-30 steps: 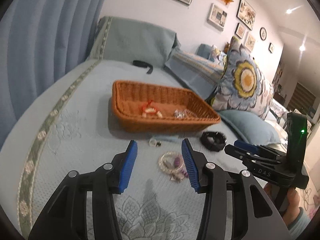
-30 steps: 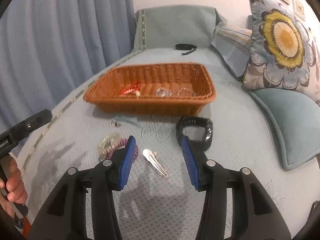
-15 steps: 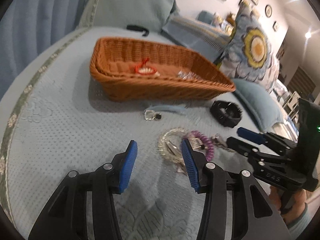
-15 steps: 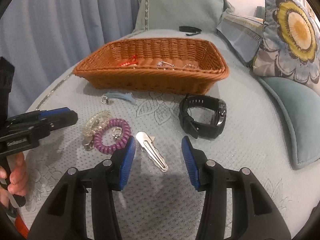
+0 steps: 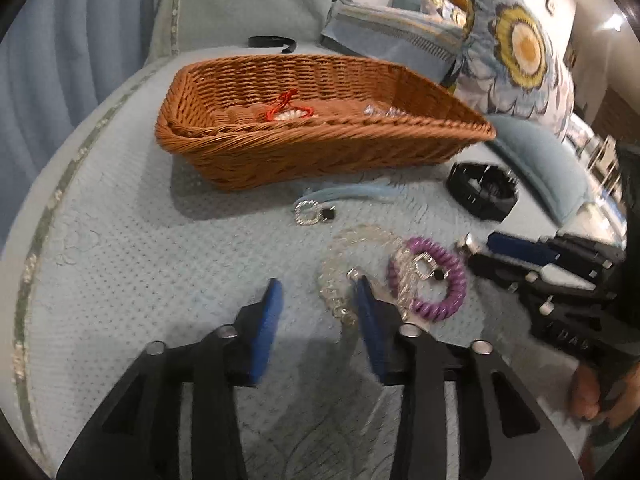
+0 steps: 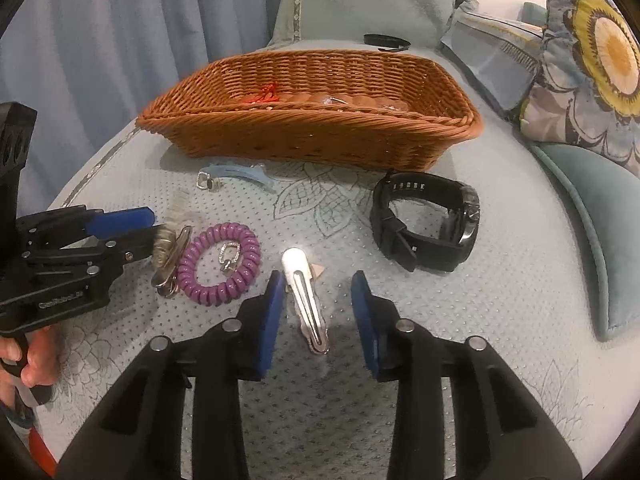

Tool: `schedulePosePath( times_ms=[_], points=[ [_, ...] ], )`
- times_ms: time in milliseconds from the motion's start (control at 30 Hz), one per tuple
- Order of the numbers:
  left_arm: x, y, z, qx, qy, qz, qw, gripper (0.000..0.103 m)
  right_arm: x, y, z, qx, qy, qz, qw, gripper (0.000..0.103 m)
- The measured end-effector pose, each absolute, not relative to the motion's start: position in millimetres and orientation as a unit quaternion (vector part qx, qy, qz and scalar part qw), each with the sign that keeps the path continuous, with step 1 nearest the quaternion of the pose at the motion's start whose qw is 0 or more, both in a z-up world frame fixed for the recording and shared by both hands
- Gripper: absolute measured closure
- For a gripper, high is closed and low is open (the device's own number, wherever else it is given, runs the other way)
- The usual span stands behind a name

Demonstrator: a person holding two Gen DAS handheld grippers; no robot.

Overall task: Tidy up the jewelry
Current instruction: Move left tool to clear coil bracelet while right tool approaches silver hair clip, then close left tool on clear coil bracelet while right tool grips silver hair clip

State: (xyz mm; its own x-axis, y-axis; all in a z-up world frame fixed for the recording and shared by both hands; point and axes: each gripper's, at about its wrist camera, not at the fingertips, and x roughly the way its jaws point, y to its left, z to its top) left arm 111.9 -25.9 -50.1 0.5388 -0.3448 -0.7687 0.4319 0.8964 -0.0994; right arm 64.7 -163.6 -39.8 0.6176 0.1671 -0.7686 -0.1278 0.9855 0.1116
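Note:
A wicker basket (image 5: 320, 148) (image 6: 312, 132) stands on the bed with a red-corded bracelet (image 5: 286, 110) and clear pieces inside. In front lie a clear bead bracelet (image 5: 352, 260), a purple coil band (image 5: 430, 280) (image 6: 220, 264), a silver hair clip (image 6: 306, 304), a black watch (image 6: 424, 220) (image 5: 482, 190) and a light blue strap with a silver ring (image 5: 312, 210) (image 6: 232, 174). My left gripper (image 5: 318, 292) is open, its right finger touching the clear bracelet. My right gripper (image 6: 318, 284) is open around the hair clip.
A flowered pillow (image 6: 592, 64) and a teal cushion (image 6: 600, 216) lie at the right. A green pillow (image 6: 368, 4) and a black band (image 6: 386, 42) are behind the basket. Blue curtains (image 6: 100, 40) hang at the left.
Both grippers have moved forward and lower. The left one has come up to the clear bracelet; the right one now straddles the hair clip. Both stay open.

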Motion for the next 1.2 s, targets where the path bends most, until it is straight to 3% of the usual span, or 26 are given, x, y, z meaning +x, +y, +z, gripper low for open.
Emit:
schedulePosePath(
  times_ms=[200, 433, 700, 767, 833, 900, 1200],
  points=[
    [108, -7, -47, 0.052, 0.437, -0.216, 0.872, 0.087, 62, -159, -39, 0.030, 0.432, 0.103, 0.895, 0.078],
    [105, 13, -45, 0.026, 0.443, -0.222, 0.868, 0.088, 61, -153, -38, 0.022, 0.429, 0.087, 0.899, 0.078],
    [96, -3, -49, 0.063, 0.431, -0.210, 0.875, 0.080, 66, -149, -40, 0.011, 0.430, 0.071, 0.900, 0.078],
    [94, -8, -50, 0.078, 0.425, -0.202, 0.879, 0.080, 66, -146, -40, 0.002, 0.428, 0.076, 0.901, 0.085],
    [93, -10, -50, 0.090, 0.420, -0.194, 0.882, 0.083, 65, -144, -40, -0.004, 0.425, 0.075, 0.902, 0.089],
    [91, -14, -50, 0.100, 0.415, -0.189, 0.885, 0.095, 65, -144, -39, -0.001, 0.424, 0.077, 0.902, 0.089],
    [90, 0, -32, 0.044, 0.386, -0.217, 0.896, 0.096, 60, -151, -28, 0.027, 0.406, 0.087, 0.909, 0.089]
  ],
)
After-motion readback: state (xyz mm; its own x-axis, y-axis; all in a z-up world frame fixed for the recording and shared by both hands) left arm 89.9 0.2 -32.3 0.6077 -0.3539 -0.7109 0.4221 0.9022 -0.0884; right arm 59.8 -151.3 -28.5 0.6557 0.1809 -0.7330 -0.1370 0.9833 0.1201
